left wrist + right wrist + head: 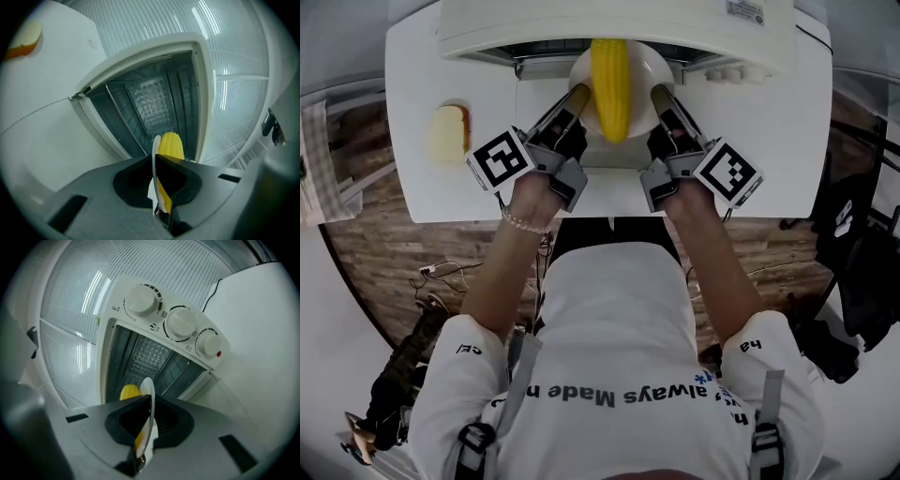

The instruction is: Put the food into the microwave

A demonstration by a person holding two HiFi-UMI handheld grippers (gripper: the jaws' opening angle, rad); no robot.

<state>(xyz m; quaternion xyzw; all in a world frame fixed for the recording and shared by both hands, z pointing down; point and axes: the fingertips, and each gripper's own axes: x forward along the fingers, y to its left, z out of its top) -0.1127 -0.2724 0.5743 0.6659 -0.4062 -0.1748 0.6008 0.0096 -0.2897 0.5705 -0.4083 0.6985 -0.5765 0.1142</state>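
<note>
A yellow corn cob (610, 86) lies on a white plate (649, 64) held level in front of the open microwave (619, 28). My left gripper (578, 97) is shut on the plate's left rim and my right gripper (660, 97) is shut on its right rim. In the left gripper view the plate's edge (153, 161) stands between the jaws with the corn (170, 145) behind it, and the dark oven cavity (150, 105) lies ahead. The right gripper view shows the plate rim (147, 394), the corn (129, 392) and the microwave's three knobs (178, 323).
A slice of bread (448, 131) lies on the white table (422, 178) to the left of my left gripper. The microwave's door (544, 103) is folded down under the plate. The table's front edge is near the person's body.
</note>
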